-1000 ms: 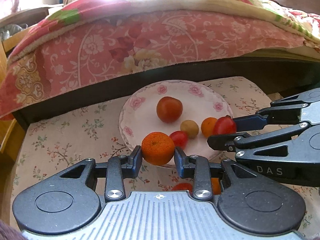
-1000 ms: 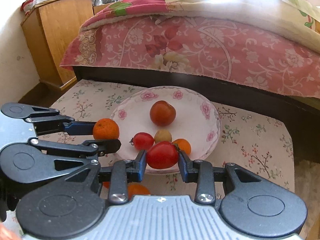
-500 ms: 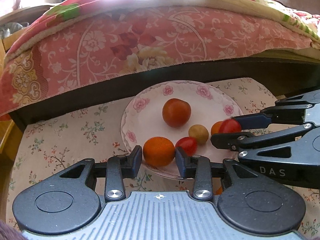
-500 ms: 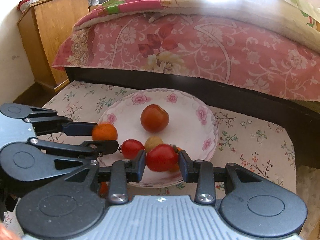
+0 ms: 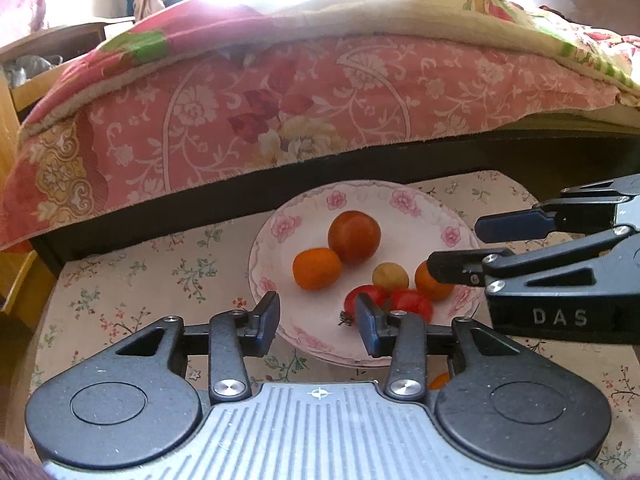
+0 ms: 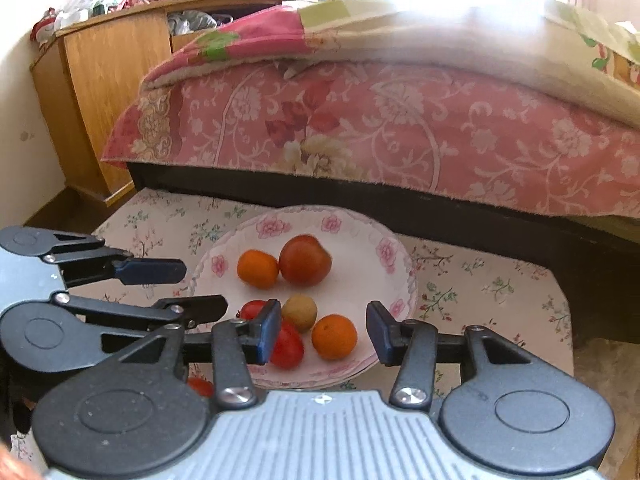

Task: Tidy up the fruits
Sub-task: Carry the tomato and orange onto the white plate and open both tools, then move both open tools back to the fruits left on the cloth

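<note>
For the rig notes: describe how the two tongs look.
Both match. The left tongs and right tongs each have black linkage arms with silver screws, round black pivot housings, dark blue flat pads and a ribbed grey body with a small crosshair mark. White letters DAS mark the right one's side. No cables or sleeves show.

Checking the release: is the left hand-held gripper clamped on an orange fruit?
No: the left hand-held gripper has nothing between its fingers, and the round orange fruit lies free on the floral white plate.

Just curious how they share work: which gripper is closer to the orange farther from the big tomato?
Right. The right gripper, jaws opening, has the orange loose between its fingers; the left gripper, also opening, sits farther left, empty.
</note>
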The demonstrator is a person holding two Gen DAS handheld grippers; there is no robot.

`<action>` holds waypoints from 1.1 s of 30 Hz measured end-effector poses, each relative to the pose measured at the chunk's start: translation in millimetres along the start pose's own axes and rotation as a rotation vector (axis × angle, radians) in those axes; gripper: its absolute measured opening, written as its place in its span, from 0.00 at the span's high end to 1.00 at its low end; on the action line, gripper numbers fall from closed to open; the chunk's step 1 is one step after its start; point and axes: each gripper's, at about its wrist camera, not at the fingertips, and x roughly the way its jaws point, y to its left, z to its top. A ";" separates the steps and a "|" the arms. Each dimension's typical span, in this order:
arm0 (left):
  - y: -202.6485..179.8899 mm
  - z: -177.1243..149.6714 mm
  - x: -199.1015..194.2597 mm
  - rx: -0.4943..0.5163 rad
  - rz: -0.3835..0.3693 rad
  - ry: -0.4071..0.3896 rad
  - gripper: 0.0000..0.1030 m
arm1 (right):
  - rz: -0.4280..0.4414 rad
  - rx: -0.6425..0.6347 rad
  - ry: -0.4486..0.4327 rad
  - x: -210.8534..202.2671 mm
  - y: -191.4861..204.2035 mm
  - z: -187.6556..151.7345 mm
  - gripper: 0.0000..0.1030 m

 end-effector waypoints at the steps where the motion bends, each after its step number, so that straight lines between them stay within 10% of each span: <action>1: -0.1 0.5 -2.5 0.000 0.000 -0.003 0.51 | -0.001 0.003 -0.005 -2.8 -0.5 0.9 0.53; 33: -35.3 -40.4 -80.4 0.096 -0.122 0.056 0.48 | 0.037 -0.138 0.188 -38.5 16.0 -65.1 0.53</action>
